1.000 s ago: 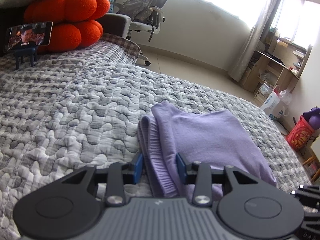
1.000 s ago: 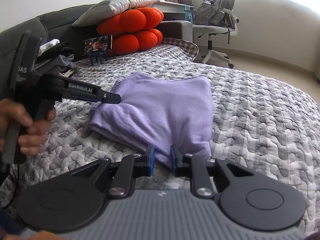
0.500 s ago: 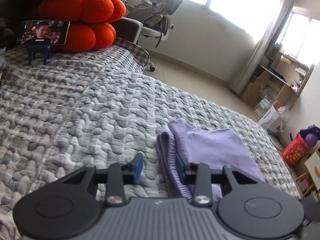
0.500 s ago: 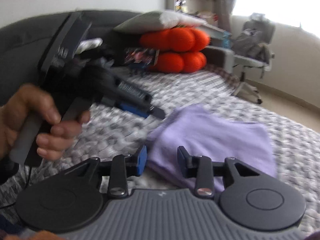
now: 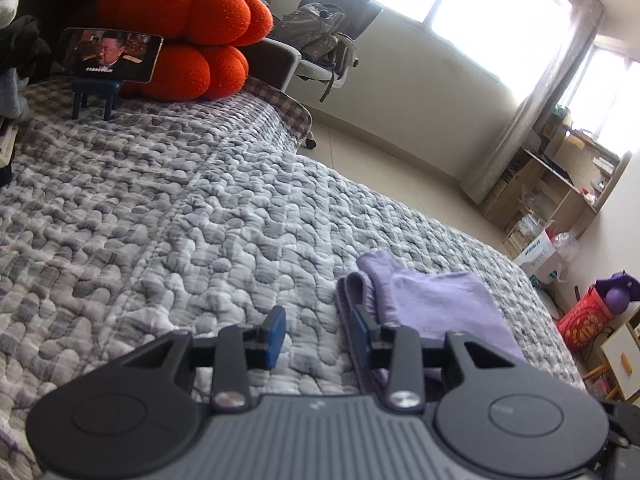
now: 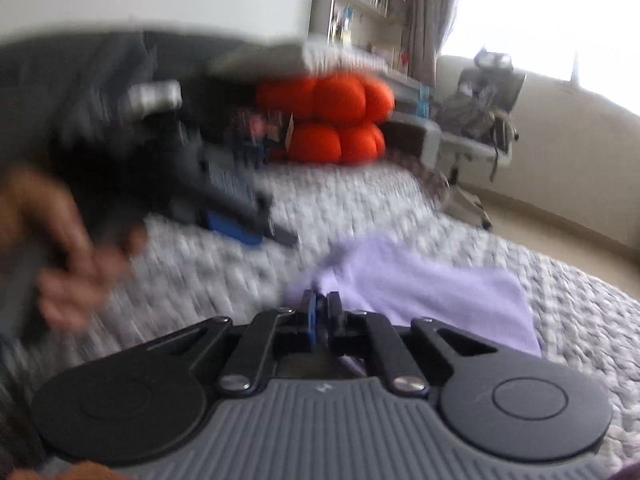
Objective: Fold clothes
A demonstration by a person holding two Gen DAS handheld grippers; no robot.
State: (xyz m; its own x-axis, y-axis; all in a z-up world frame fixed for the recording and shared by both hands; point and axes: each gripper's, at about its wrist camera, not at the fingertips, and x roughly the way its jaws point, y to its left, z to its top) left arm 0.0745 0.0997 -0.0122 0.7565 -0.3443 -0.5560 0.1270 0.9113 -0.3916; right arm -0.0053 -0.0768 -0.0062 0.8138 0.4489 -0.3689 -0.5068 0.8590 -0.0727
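Inspecting folded lilac sweater point(image 5: 436, 304) on the bed point(image 5: 200, 220): soft, light, limp; best taken at the ribbed edge. Left gripper point(image 5: 316, 330) jaws open, empty; right gripper point(image 6: 320, 312) jaws just closed, apparently pinching its near corner.

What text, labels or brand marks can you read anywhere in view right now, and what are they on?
Nothing can be read for certain.
Phone on its stand: white subtitle line, too small to read.
White box by the shelves: blue lettering, too small.
Red bag: gold print, not legible.
Left tool: light lettering on its side, blurred by motion.
Purple garment: no label showing.
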